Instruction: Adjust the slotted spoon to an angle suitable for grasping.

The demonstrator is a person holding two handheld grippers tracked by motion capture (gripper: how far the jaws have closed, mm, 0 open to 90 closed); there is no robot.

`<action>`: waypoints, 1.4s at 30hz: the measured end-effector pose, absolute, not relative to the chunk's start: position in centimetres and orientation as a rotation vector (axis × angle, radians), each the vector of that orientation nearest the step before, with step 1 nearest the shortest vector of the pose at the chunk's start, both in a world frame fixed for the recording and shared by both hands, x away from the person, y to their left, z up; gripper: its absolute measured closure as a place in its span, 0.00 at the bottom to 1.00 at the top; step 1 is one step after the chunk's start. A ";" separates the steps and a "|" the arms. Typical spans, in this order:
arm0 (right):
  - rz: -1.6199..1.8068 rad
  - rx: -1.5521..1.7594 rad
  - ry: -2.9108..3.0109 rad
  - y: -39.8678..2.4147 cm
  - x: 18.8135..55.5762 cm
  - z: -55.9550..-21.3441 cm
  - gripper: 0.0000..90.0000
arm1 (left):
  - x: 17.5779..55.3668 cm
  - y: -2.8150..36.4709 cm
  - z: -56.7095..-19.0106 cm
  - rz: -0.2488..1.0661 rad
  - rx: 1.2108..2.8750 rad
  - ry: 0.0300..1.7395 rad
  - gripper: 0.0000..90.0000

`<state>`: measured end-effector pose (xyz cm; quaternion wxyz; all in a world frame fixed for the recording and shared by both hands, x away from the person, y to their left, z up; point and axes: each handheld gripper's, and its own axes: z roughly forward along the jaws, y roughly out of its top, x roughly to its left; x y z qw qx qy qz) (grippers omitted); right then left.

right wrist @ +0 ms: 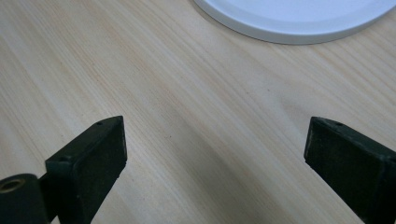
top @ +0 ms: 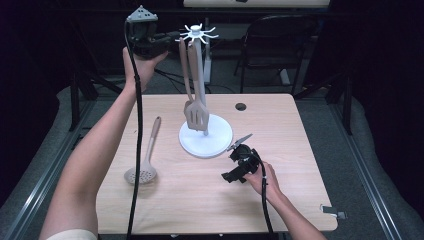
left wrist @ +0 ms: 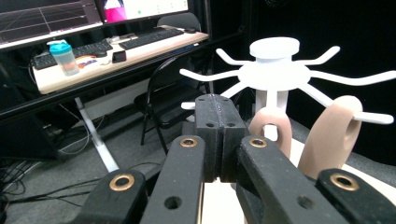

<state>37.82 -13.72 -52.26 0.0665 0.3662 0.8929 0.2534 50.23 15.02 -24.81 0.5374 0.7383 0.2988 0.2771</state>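
Hovering left claw (left wrist: 219, 135), jaws together on nothing, beside white plastic hook-topped utensil stand (left wrist: 274, 70), two beige silicone utensils (top: 195, 107) hanging beyond it, right claw (right wrist: 215, 154) gaping apart over pale wooden worktop (right wrist: 196, 93), no legible writing.

Overhead light hits the table (top: 200, 200) evenly; the room around it drops to near black in the high view. Soft shadows fall under the white rack base (top: 206, 137) and the slotted spoon (top: 142, 172). High view slightly soft, low detail. In the left gripper view the near jaws blur, monitors glare, maybe overexposed. Right gripper view bright, wood grain sharp, jaw edges soft.
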 end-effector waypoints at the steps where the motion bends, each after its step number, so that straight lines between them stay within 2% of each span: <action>1: 0.741 1.093 2.695 -13.8 37.8 -52.2 0.06 | 50.3 15.0 -24.8 0.661 1.763 0.710 1.00; 20: 0.758 1.099 2.702 -13.7 37.8 -52.3 0.06 | 49.0 16.6 -25.4 0.654 1.749 0.715 1.00; 34: 0.749 1.096 2.703 -13.6 37.8 -52.3 0.06 | 45.9 16.2 -25.1 0.638 1.765 0.595 1.00; 42: 0.729 1.082 2.709 -13.7 37.8 -52.2 0.06 | 46.9 15.7 -25.0 0.670 1.777 0.634 1.00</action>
